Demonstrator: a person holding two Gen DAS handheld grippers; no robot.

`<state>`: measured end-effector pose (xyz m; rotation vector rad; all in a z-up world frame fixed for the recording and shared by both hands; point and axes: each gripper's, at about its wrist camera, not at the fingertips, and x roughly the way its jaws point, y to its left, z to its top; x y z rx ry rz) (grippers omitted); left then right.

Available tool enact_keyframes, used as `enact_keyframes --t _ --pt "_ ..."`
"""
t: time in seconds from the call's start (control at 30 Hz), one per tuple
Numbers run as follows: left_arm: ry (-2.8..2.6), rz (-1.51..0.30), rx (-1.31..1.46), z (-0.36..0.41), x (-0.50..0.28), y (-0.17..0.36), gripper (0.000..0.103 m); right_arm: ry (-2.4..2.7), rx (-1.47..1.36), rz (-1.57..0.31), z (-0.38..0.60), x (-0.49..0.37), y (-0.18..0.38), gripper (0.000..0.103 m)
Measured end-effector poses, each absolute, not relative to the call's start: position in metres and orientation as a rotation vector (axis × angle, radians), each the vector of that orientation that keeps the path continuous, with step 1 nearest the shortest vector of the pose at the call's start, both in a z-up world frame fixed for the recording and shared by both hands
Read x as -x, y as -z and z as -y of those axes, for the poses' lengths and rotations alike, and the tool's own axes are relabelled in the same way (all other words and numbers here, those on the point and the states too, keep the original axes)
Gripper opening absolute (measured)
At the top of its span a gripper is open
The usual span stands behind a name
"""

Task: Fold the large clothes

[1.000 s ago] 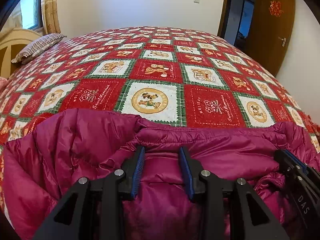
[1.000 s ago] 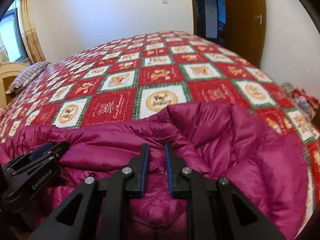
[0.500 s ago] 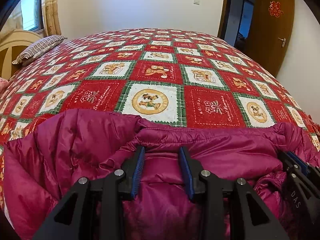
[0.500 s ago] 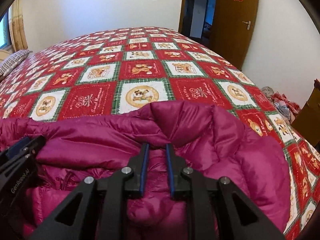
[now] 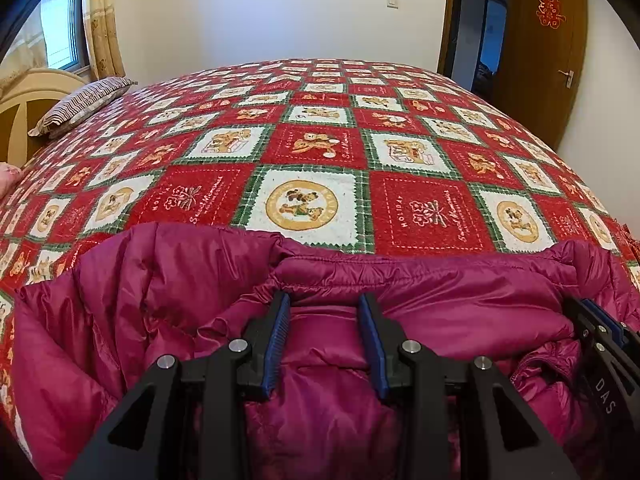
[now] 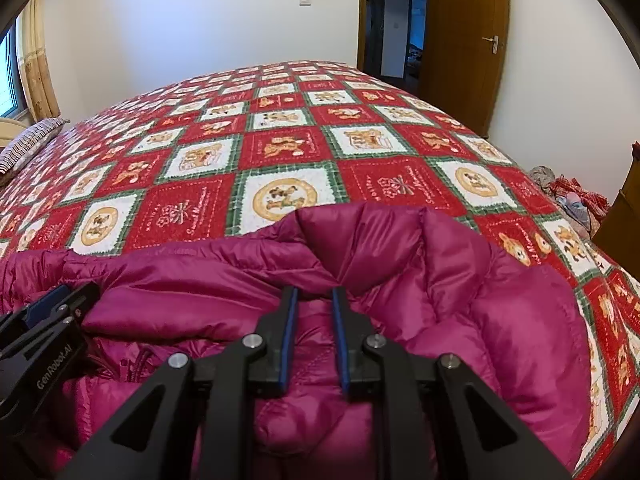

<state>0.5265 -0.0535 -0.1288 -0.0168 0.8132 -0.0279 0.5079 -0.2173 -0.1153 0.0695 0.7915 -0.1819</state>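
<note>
The magenta jacket (image 5: 420, 292) lies bunched at the near edge of the bed (image 5: 320, 152), much as it did a second ago. The left gripper (image 5: 325, 304) has barely shifted — its pads sit well apart with a fold of jacket between them, and I cannot tell if they pinch it. The right gripper (image 6: 314, 296) has swung rightward, showing more door (image 6: 468, 40), its pads narrowly apart on a jacket fold — grip uncertain.

The bed (image 5: 320, 128) wears a red patchwork quilt (image 5: 432, 216); a magenta down jacket (image 5: 200, 280) lies on its near edge, a striped pillow (image 5: 80, 104) far left of the jacket
</note>
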Motion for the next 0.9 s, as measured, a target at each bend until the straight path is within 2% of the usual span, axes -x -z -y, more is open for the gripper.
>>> enact_keyframes --t 0.3,0.4,0.5,0.73,0.9 --pt "0.028 -0.831 -0.009 0.056 -0.524 0.126 0.038 0.154 -0.105 -0.791 0.223 -0.506 0.114 0.021" --pt "0.038 -0.809 -0.092 0.061 -0.501 0.111 0.037 0.101 -0.163 -0.789 0.229 -0.497 0.103 0.024" --pt "0.058 -0.756 -0.151 0.063 -0.459 0.092 0.038 0.068 -0.231 -0.702 0.236 -0.459 0.076 0.034" --pt "0.224 -0.706 -0.079 0.029 -0.333 0.052 0.038 -0.012 -0.251 -0.579 0.25 -0.327 0.018 0.04" --pt "0.292 -0.675 -0.008 -0.022 -0.246 0.039 0.044 0.023 -0.208 -0.531 0.267 -0.226 -0.003 0.046"
